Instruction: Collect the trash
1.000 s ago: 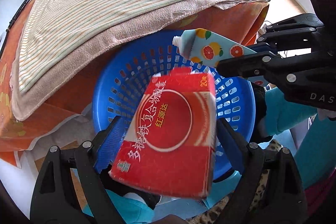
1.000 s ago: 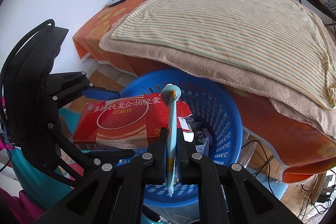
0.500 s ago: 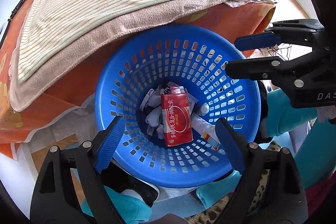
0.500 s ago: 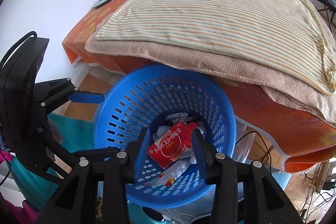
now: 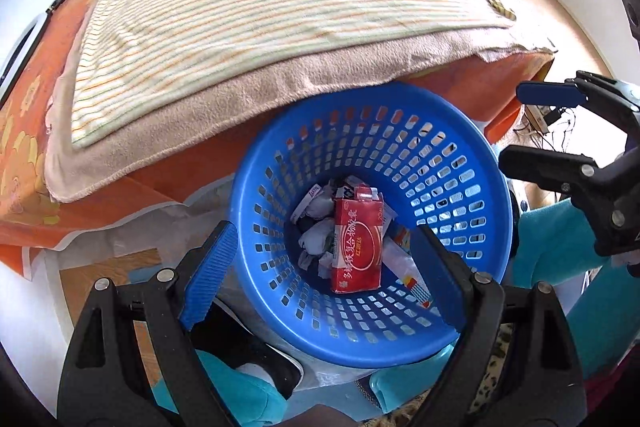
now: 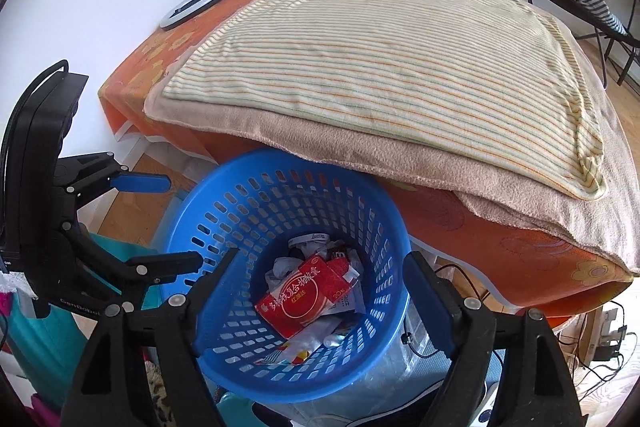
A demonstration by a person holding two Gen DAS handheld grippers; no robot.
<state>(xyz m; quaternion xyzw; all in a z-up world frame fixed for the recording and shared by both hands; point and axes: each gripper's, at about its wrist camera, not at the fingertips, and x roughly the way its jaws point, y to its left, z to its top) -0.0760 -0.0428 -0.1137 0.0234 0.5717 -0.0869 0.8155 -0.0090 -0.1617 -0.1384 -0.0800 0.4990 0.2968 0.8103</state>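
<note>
A blue perforated basket (image 5: 472, 163) (image 6: 192, 227) stands against the bed. At its bottom a red carton (image 5: 358, 245) (image 6: 304, 293) lies on crumpled white paper (image 5: 318, 241), and the fruit-print tube (image 6: 298, 349) rests beside it. My left gripper (image 5: 326, 275) hangs open above the basket with nothing between its fingers. My right gripper (image 6: 320, 301) also hovers over the basket; its jaws are opening and hold nothing. Each gripper shows in the other's view, at the right edge (image 5: 552, 131) and at the left edge (image 6: 160, 223).
A bed with an orange sheet (image 6: 520, 251), a tan blanket (image 5: 192, 115) and a striped cover (image 6: 380, 59) overhangs the basket's far rim. A ring light (image 6: 196, 5) lies at the bed's far corner. Teal trouser legs (image 5: 552, 247) flank the basket. Cables (image 6: 600, 343) lie at right.
The red carton left my left gripper and the tube left my right gripper; both dropped into the basket. The right jaws went from shut to wide. The left view has shifted slightly.
</note>
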